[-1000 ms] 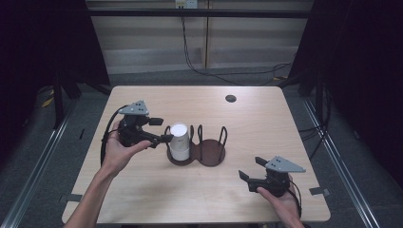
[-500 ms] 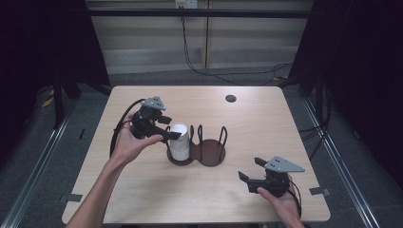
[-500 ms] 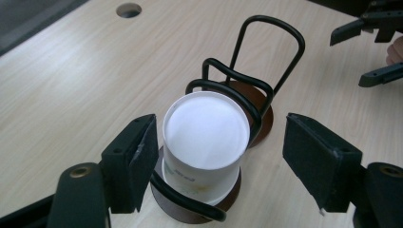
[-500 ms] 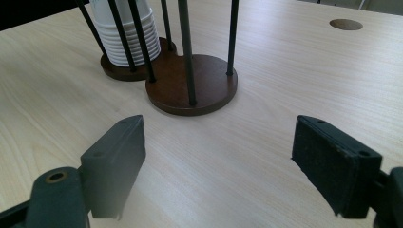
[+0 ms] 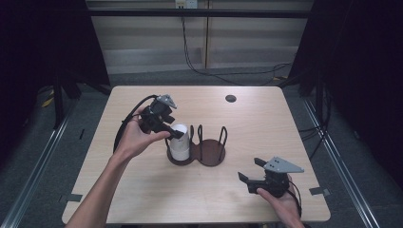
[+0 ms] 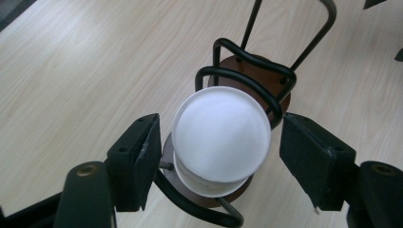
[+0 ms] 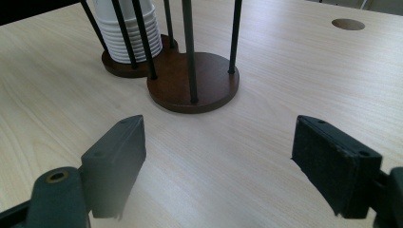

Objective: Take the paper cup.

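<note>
A stack of white paper cups (image 5: 180, 147) stands upside down in the left ring of a brown two-ring wire holder (image 5: 209, 153). My left gripper (image 5: 172, 130) is tilted down over the stack's top and is open. In the left gripper view its fingers (image 6: 141, 159) flank the top cup (image 6: 221, 135) with a gap on each side. The holder's right ring (image 7: 192, 80) is empty. My right gripper (image 5: 249, 170) rests open near the table's front right; in the right gripper view it (image 7: 218, 161) faces the holder and the cups (image 7: 126, 33), with nothing between its jaws.
The light wooden table (image 5: 266, 123) has a round dark cable hole (image 5: 231, 98) at the back right. Black wire uprights (image 6: 247, 76) rise around the cups. Cables trail on the floor behind the table.
My left gripper has moved right from beside the cup stack and tipped downward over its top. The right gripper has stayed in place.
</note>
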The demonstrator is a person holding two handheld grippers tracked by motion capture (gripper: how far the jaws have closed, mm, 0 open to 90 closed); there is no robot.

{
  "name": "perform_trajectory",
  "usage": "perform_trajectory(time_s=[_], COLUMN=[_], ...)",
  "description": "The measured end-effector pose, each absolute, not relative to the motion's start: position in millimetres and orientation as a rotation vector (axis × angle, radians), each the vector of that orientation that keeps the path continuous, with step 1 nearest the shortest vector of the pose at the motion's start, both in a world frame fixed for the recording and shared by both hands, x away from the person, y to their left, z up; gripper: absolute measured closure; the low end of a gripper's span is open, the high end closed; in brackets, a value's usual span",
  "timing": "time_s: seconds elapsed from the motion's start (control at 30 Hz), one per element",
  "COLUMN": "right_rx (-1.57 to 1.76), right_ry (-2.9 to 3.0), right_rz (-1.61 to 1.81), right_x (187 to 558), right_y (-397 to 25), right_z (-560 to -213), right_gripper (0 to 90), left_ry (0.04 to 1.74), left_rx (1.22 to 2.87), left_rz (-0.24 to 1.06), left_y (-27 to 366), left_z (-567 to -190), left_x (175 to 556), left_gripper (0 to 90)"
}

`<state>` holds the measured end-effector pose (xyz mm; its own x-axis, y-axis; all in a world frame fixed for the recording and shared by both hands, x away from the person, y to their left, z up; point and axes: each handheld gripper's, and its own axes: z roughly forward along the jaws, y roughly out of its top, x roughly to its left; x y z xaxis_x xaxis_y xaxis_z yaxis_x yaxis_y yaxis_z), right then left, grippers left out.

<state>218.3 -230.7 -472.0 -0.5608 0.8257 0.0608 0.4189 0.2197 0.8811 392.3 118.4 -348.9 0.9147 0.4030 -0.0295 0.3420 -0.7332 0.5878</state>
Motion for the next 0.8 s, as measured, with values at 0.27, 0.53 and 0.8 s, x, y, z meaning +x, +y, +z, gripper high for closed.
perform_trajectory(time_s=[0.27,0.53,0.8], right_rx=[1.155,1.167,1.165], right_ry=[2.079,2.074,2.075], right_rz=[1.292,1.308,1.302], right_x=[219,219,219], right_y=[-230,-232,-232], right_z=[-472,-472,-472], right_gripper=[18.4,17.9,17.9], left_ry=[0.532,0.571,0.537], left_rx=[2.532,2.582,2.648], left_rz=[0.136,0.13,0.136], left_y=[112,101,91], left_z=[-350,-351,-357], left_x=[397,398,396], left_gripper=[27.8,29.5,34.5])
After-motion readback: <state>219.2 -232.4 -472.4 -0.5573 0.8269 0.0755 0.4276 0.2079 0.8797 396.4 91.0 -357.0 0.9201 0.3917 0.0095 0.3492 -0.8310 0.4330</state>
